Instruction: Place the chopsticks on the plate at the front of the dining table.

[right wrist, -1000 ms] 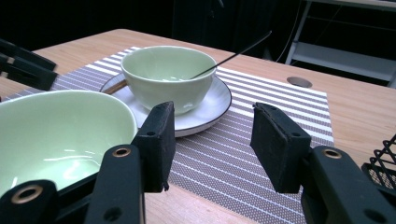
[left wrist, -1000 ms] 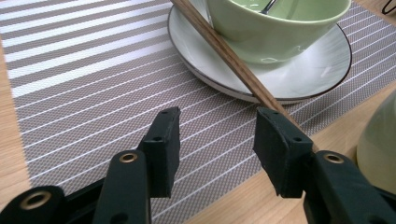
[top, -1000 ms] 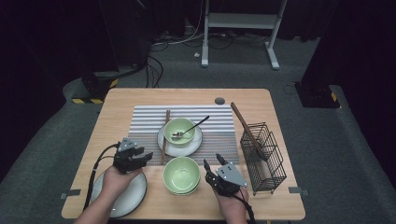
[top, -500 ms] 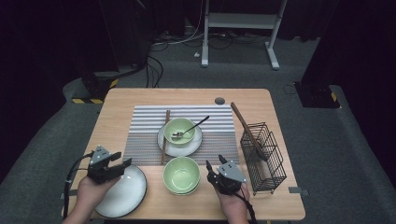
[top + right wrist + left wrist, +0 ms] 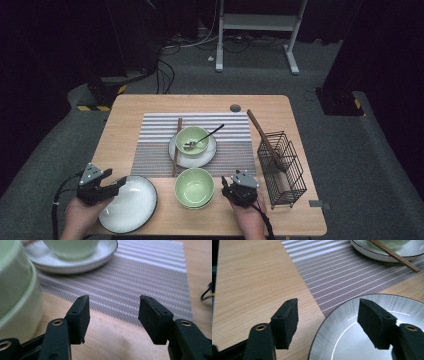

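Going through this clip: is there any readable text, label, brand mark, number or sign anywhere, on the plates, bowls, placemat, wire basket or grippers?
None: no readable word, number or brand mark in any view.
White plate, green bowls, striped placemat, wire basket: plain, no print.
Left gripper and right gripper: black jaws, unmarked.
Yellow-black hazard stripe on the floor: a marking, no letters.

A striped placemat [image 5: 197,137] is seen at the frame's centre, on the desk [image 5: 130,107]. A wire basket [image 5: 282,167] is placed at right, with a wooden stick [image 5: 265,140] leaned in it.
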`<state>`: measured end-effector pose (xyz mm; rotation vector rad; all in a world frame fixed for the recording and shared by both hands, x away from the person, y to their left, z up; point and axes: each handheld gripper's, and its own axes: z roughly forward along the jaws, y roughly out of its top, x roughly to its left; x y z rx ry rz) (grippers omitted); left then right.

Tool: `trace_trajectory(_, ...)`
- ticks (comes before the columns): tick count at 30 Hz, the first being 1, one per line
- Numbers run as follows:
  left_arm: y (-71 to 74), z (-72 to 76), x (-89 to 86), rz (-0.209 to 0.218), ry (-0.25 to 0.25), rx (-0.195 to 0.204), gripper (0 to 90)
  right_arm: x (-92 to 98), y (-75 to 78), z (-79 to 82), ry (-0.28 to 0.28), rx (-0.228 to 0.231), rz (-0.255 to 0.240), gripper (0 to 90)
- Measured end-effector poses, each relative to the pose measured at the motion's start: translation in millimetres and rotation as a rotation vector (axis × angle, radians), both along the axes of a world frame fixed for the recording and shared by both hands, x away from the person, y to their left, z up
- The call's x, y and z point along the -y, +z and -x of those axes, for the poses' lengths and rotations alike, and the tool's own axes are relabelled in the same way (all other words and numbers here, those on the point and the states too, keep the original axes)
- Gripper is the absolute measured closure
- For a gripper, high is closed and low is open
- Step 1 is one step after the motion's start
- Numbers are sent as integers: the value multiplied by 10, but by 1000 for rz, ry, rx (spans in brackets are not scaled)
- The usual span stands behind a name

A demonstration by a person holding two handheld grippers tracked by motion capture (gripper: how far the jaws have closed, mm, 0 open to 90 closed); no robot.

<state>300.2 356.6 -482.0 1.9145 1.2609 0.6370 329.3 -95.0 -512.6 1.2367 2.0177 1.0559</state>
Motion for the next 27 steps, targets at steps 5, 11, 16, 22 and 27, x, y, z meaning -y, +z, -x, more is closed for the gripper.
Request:
trace_trajectory(5, -37, -9, 8, 7, -29, -25, 320, -18, -89, -60, -15, -82, 34, 386)
trace_trajectory(11, -65, 32, 45, 9, -58, -18, 320, -49, -124, -140, -28, -163, 57, 349)
trace_trajectory(16, -86, 55, 24, 14, -50, -15, 321, -53, -125, -150, -32, -172, 48, 336)
trace_trajectory(22, -68, 75, 9, 27, -44, -12, 321, -57, -125, -154, -30, -173, 47, 333)
trace_trajectory(27, -66, 98, -3, 27, -37, -10, 325, -57, -125, -155, -29, -172, 48, 333)
